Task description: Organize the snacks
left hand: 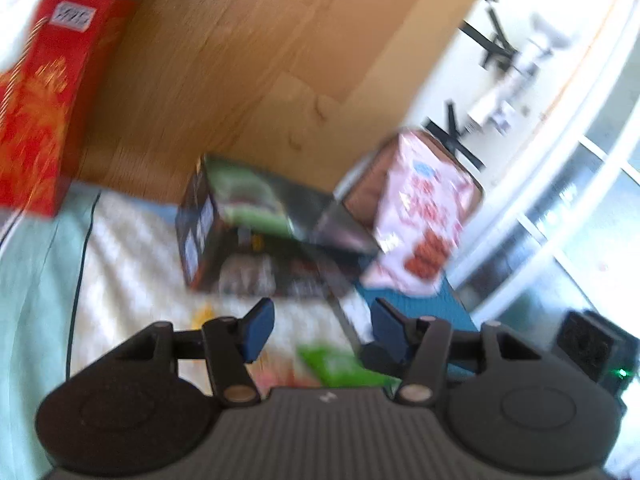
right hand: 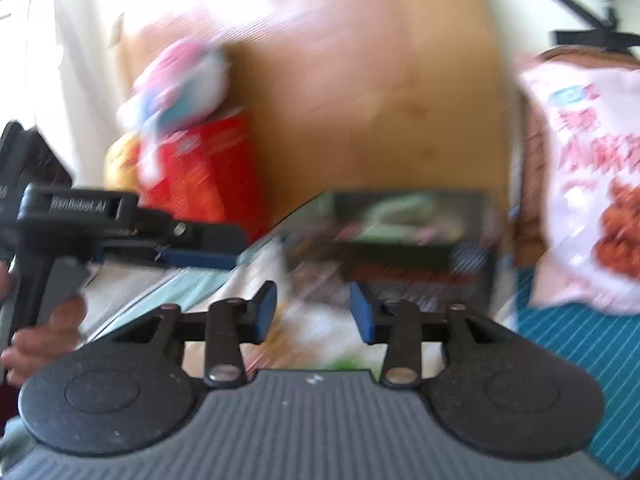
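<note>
My right fingers [right hand: 266,308] are spread and hold nothing; the left gripper [left hand: 320,330] is spread too. The dark snack box [right hand: 400,256] lies straight ahead of my right gripper [right hand: 314,310] (the nearer one, I judge), its long side across my fingers, beside the pink bag [right hand: 592,184].

A home bedroom, by the look of it: a wooden headboard [left hand: 256,60] rises at the far side of a bed spread with a pale patterned quilt [left hand: 132,264]. Snack packs rest on the bedding, a red box [left hand: 48,96] far left and a pink bag [left hand: 420,216] right, beside a bright window [left hand: 580,184].
</note>
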Tool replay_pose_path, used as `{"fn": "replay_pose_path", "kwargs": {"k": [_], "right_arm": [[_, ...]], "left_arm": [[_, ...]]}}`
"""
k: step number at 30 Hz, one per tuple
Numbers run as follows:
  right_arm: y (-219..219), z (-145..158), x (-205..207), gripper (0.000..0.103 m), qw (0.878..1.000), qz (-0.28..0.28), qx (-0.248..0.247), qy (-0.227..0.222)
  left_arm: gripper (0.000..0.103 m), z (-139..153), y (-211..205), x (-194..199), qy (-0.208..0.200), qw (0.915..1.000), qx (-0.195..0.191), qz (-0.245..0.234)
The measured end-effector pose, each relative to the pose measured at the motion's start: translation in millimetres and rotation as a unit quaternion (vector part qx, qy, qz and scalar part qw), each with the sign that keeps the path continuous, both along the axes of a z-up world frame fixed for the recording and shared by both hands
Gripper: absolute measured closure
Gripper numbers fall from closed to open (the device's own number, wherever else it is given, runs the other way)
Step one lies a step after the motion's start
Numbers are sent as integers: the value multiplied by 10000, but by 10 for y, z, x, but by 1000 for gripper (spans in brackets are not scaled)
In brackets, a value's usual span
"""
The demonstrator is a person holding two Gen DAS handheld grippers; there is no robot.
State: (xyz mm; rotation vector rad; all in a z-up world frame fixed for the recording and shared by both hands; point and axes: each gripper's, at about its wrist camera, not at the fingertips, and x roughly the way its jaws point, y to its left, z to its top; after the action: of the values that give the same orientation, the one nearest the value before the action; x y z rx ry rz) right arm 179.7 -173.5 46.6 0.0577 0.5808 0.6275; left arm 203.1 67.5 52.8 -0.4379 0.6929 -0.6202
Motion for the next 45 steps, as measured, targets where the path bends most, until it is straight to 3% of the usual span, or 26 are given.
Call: {"fn": "replay_pose_path", "kwargs": {"k": [4, 7, 10, 12, 15, 19, 22, 27, 31, 33, 35, 37, 40, 42, 45], "right_arm": [[251, -128, -165, 74, 9992, 207, -307, 153], [335, -231, -121, 75, 9983, 169, -394, 385], [343, -288, -109, 80, 9967, 197, -272, 742], [307, -305, -201, 81, 9957, 156, -145, 899], [275, -266, -437, 81, 9950, 128, -126, 982], [249, -217, -867, 81, 9964, 82, -351, 765], [194, -249, -1167, 96, 9940, 283, -293, 1012], [115, -248, -1541, 95, 9935, 386, -136, 1058], [-9, -45, -1332, 91, 9962, -39, 192, 848], [-62, 12, -1115, 88, 9953, -296, 433, 819], [-75, -19, -893, 69, 9923, -518, 612, 945], [-34, -105, -678, 64, 9892, -638, 714, 1114], [52, -273, -456, 64, 9843, -745, 762, 1409], [135, -359, -467, 71, 9807, -656, 870, 1621], [265, -284, -670, 71, 9888, -509, 580, 1280]], "left_arm": [[54, -140, -9, -403, 163, 9997, 141, 69], [57, -327, -31, -537, 444, 9973, 479, 339], [54, -528, -34, -580, 597, 9927, 742, 744], [57, -564, -29, -620, 517, 9935, 680, 756], [59, -571, -107, -689, 669, 9960, 453, 372], [59, -564, -262, -989, 435, 9962, 758, 60], [60, -588, -312, -1229, 455, 9960, 703, -308], [61, -603, -185, -1631, 487, 9964, 452, -534], [56, -574, 100, -1504, 791, 9968, 68, 67], [47, -590, 242, -1345, 975, 9939, -206, 468], [47, -630, 291, -1174, 1137, 9905, -396, 657], [47, -644, 268, -1031, 1087, 9907, -431, 702], [49, -640, 171, -907, 1004, 9915, -283, 775], [51, -630, 155, -909, 949, 9920, -234, 799], [52, -646, 237, -1020, 989, 9920, -336, 706]]}}
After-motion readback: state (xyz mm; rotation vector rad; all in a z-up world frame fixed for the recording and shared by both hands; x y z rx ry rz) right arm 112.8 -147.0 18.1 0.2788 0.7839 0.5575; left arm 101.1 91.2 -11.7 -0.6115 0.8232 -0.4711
